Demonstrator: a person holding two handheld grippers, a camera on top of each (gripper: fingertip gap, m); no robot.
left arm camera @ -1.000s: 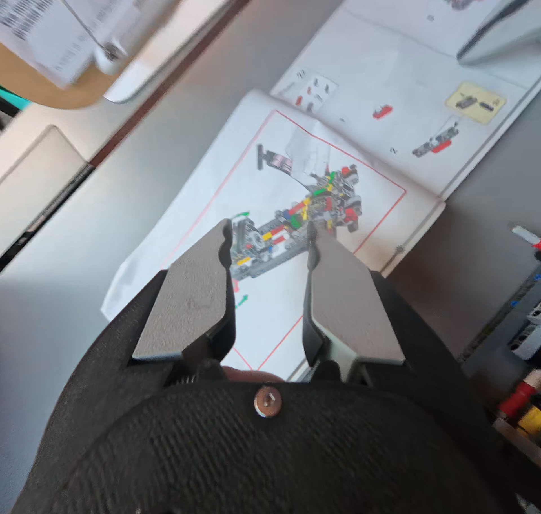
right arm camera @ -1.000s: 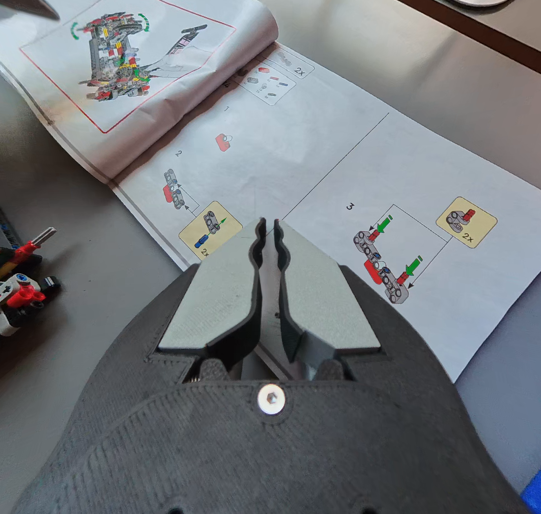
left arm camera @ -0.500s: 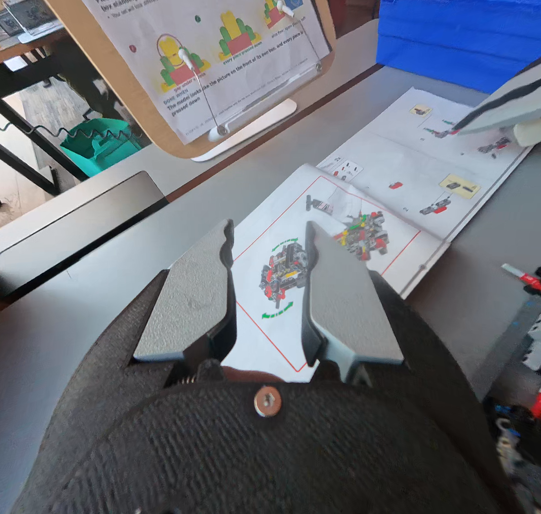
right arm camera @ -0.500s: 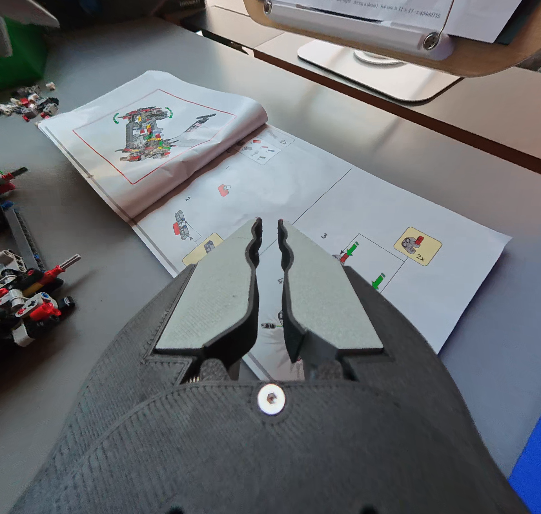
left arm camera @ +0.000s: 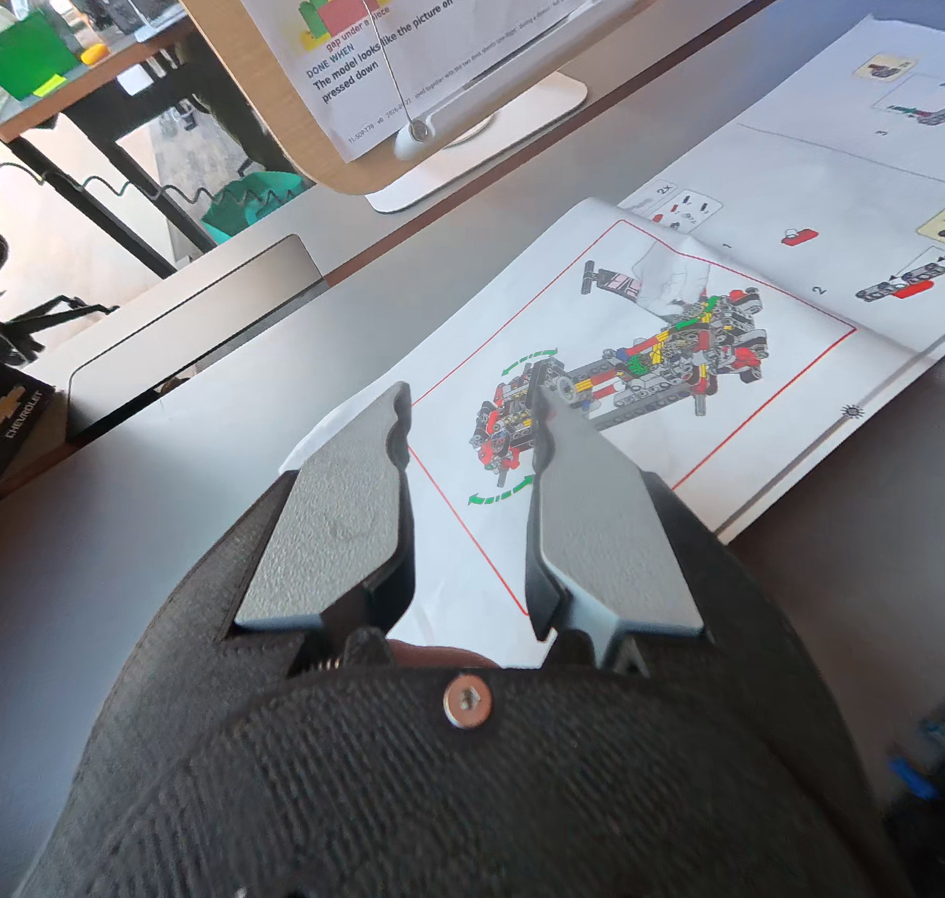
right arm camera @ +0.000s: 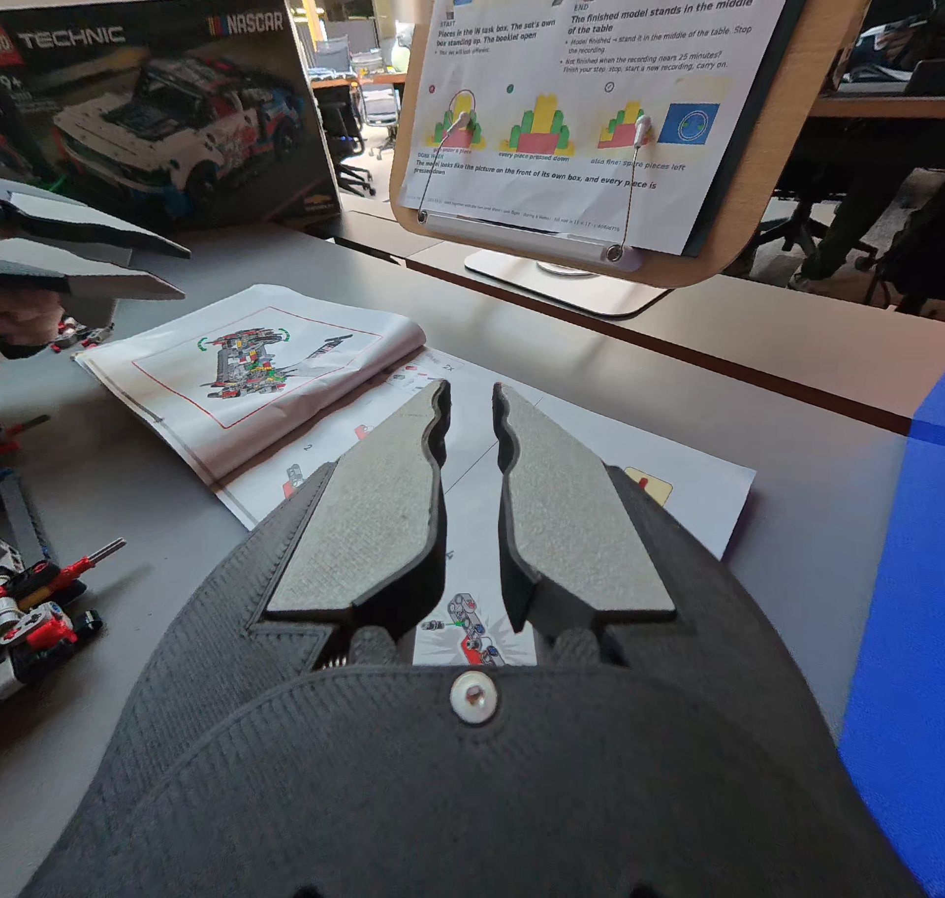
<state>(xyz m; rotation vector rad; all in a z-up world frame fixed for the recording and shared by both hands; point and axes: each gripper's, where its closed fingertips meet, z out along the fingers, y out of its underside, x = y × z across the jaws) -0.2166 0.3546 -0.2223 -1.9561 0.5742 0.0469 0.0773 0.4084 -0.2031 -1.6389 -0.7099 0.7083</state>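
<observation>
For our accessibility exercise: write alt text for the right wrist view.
An open, empty claw hovers over an open booklet on a grey table. A paper stand is behind it, a box far left.

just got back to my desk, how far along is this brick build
Early, it seems. Done: the instruction booklet lies open, and a partly built model sits at the table's left edge. In hand: nothing; the left hand-held gripper and the right hand-held gripper are open and empty above the pages. Left: the rest of the build.
</observation>
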